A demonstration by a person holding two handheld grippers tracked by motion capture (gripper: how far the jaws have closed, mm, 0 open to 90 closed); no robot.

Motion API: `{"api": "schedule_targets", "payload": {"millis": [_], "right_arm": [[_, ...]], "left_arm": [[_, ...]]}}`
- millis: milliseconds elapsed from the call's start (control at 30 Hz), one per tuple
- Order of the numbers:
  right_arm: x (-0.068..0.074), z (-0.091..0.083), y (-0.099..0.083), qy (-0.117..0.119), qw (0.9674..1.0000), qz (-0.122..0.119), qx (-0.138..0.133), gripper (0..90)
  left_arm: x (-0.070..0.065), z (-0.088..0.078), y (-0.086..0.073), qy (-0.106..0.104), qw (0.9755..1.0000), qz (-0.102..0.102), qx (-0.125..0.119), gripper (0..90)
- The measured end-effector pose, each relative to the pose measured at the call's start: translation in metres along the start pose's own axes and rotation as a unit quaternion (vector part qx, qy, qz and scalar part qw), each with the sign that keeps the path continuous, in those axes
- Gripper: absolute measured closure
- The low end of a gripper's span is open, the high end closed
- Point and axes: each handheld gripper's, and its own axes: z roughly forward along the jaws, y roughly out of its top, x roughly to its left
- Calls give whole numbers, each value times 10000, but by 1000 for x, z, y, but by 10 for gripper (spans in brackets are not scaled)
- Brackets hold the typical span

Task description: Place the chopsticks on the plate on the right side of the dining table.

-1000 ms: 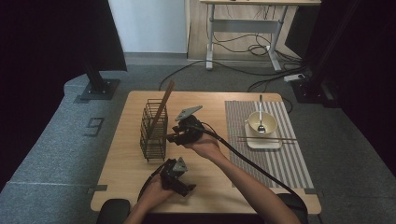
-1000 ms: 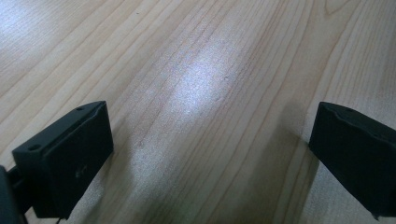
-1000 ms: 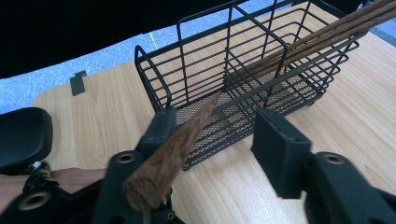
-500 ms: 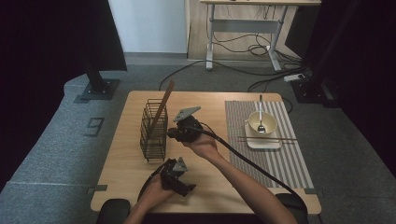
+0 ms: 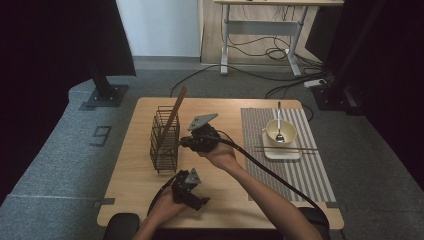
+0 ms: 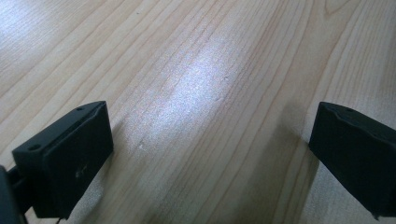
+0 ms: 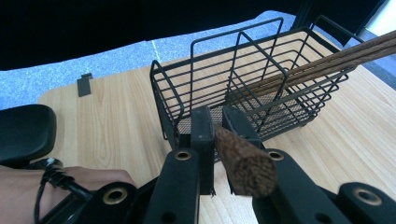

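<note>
A black wire basket [image 5: 162, 145] stands on the wooden table [image 5: 135, 180], with long brown sticks [image 5: 175, 112] leaning out of it. My right gripper [image 5: 192, 142] is level, right beside the basket's right side. In the right gripper view its jaws [image 7: 217, 116] have just been closing and are shut on a thick brown wooden stick [image 7: 243, 163], whose round end faces the camera. The basket [image 7: 261, 70] and leaning sticks [image 7: 327, 58] are just beyond. My left gripper [image 5: 187, 187] rests near the table's front edge, open [image 6: 210, 140] over bare wood.
A striped placemat [image 5: 300, 170] lies on the right with a white square plate [image 5: 295, 154], a bowl [image 5: 280, 132] holding a spoon [image 5: 279, 120], and chopsticks [image 5: 300, 148] laid across. The right gripper's cable [image 5: 270, 172] trails along the forearm.
The right gripper has shifted very slightly beside the basket. The left hand has stayed where it was.
</note>
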Motion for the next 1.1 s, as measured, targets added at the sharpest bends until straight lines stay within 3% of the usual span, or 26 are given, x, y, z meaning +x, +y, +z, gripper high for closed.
{"api": "schedule_targets", "payload": {"millis": [300, 1100], "right_arm": [[3, -14, 5, 39, 10000, -80, 8, 825], [1, -68, 11, 69, 9998, 43, -187, 825]], "left_arm": [[0, 0, 0, -3, 10000, 7, 2, 0], [0, 0, 0, 6, 10000, 10, 1, 0]]}}
